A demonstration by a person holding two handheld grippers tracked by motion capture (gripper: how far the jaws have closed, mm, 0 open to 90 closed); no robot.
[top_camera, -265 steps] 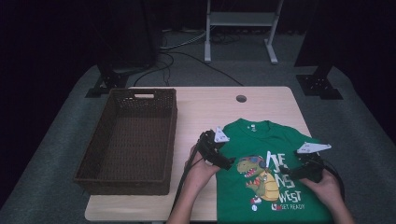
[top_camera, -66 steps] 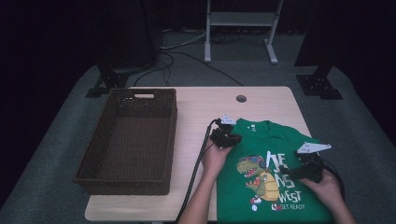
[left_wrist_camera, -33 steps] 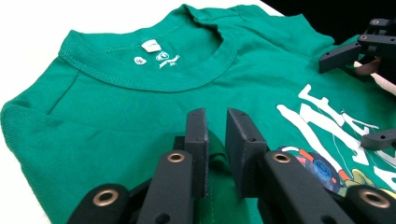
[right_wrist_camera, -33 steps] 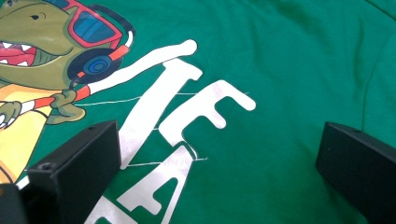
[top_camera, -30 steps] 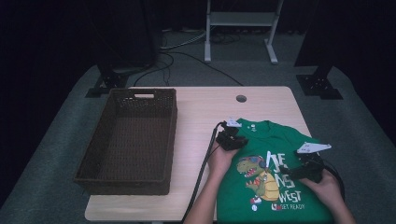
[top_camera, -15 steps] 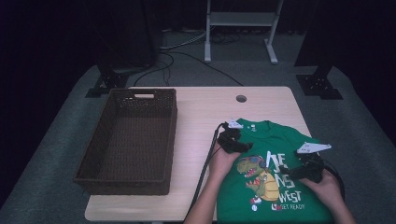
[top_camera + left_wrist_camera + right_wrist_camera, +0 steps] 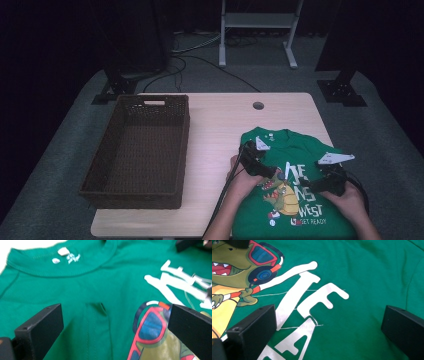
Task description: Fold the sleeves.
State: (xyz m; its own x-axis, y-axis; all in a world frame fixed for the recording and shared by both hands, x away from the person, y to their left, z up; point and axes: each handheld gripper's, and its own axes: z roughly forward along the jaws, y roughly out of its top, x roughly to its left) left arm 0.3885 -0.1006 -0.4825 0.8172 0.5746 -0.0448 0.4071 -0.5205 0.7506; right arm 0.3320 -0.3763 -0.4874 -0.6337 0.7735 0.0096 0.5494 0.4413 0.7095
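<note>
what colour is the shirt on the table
Green t-shirt with a dinosaur print; clearest in the left gripper view.

Overhead light is illuminating the pale wooden table [image 7: 220,120] while the surrounding room is remaining dark. In both gripper views the green printed cotton T-shirt [image 7: 105,290] is appearing bright, with the near black jaws blurring softly.

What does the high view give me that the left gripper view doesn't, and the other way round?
High view alone: the brown wicker basket at the table's left, and both hands on the shirt. Left gripper view alone: the neck label inside the collar, a small fold in the cloth, and the left gripper with jaws wide, nothing between them, having just been opening. Both share the green T-shirt and its dinosaur print.
</note>
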